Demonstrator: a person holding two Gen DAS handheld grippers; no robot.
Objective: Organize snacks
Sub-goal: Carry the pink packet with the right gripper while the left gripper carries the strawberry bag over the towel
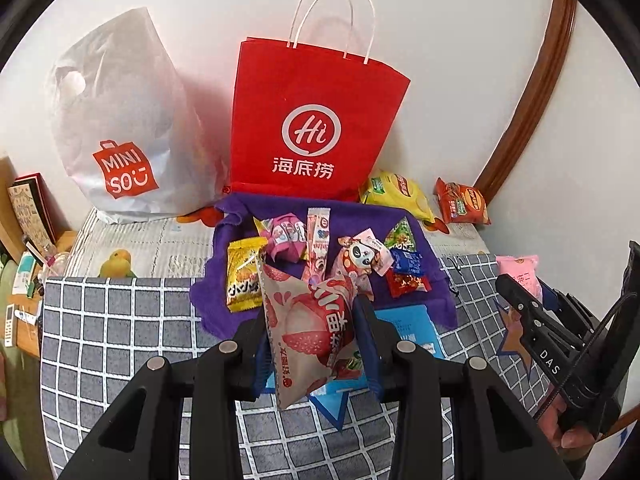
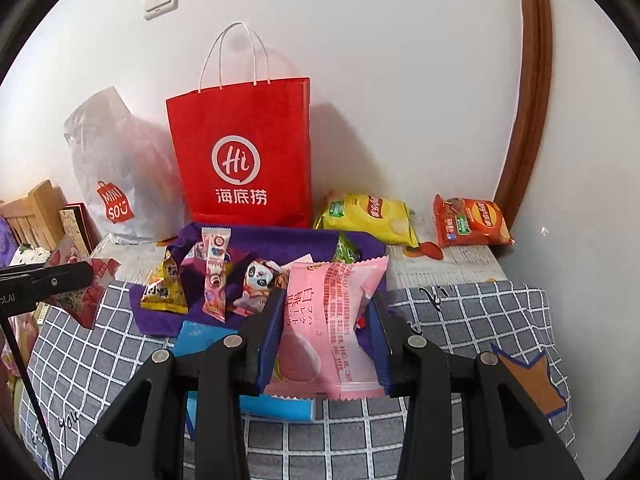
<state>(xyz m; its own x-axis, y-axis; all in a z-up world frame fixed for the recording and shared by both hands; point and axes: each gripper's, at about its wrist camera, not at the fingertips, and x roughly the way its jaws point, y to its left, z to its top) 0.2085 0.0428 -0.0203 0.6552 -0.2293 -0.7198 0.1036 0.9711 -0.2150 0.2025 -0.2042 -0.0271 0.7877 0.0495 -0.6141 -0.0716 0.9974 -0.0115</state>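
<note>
My left gripper (image 1: 312, 312) is shut on a white and red lychee snack packet (image 1: 304, 332), held above the grey checked cloth (image 1: 120, 340). My right gripper (image 2: 326, 304) is shut on a pink snack packet (image 2: 332, 320). Behind both lies a purple cloth (image 1: 420, 236) strewn with several small snacks: a yellow packet (image 1: 242, 276), a panda packet (image 1: 360, 260) and a long stick packet (image 1: 318, 236). A red paper bag (image 1: 316, 128) with white handles stands open against the wall. The right gripper also shows at the right edge of the left wrist view, pink packet (image 1: 520, 268) in its jaws.
A white plastic shopping bag (image 1: 116, 132) stands left of the red bag. Yellow (image 2: 368, 216) and orange (image 2: 470, 222) crisp bags lie at the back right. A light blue box (image 2: 200, 336) rests under the grippers. A brown wooden frame (image 2: 528, 120) curves up the wall. Books and clutter (image 1: 28, 216) are at the left.
</note>
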